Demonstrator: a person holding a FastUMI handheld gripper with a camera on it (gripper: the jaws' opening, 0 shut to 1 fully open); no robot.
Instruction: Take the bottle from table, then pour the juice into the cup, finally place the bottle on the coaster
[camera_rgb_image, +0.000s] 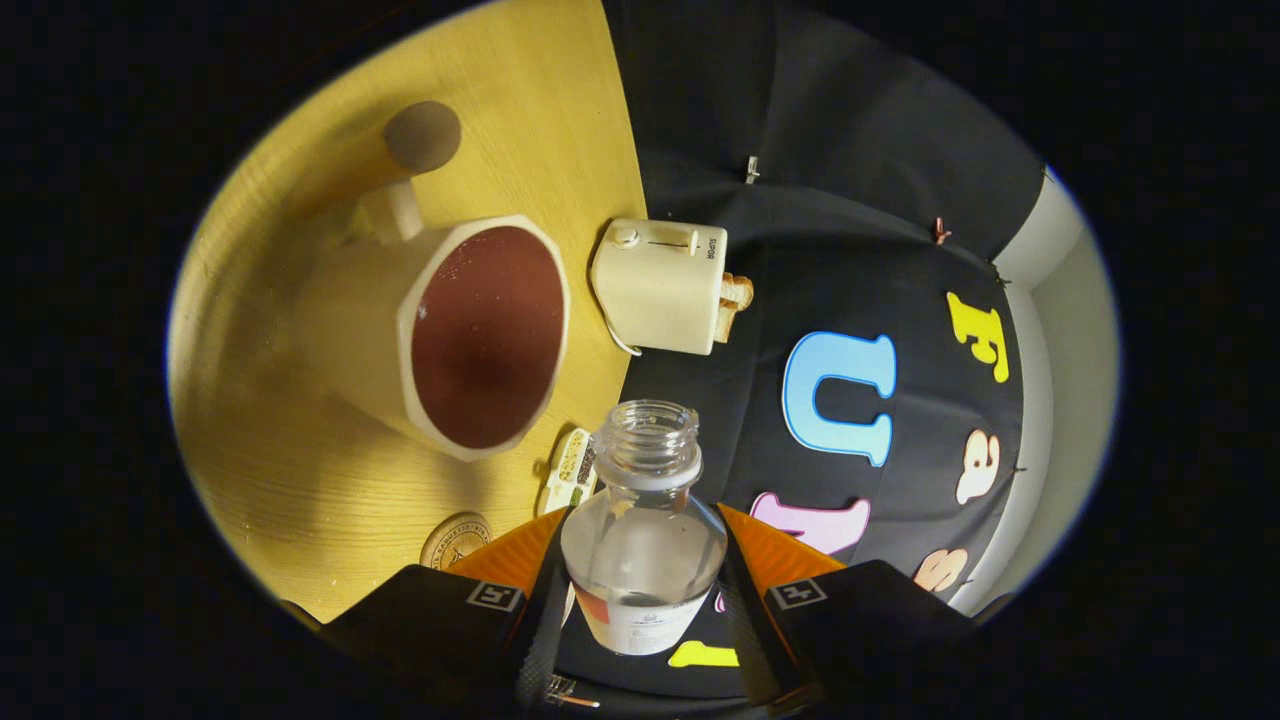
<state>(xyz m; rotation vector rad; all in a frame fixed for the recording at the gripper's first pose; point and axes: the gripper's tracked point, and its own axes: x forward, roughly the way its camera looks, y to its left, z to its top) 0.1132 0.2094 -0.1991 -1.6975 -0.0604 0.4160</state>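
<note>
My gripper (643, 585) is shut on a clear, uncapped bottle (643, 520), one finger pressing on each side of its body. The view is rolled over, so the bottle lies tilted toward the table. Its open mouth points past the rim of a cream mug (440, 335) with a dark red inside, which stands on the yellow wooden table (300, 480) just beyond the fingers. A little clear liquid sits in the bottle's lower part. A round coaster (455, 540) with a printed ring lies on the table close by one finger.
A cream toaster (660, 285) with bread slices in it stands on the table beyond the mug, near the table's edge. A small flat packet (570, 470) lies by the bottle's neck. A brown round object (423, 136) sits past the mug's handle.
</note>
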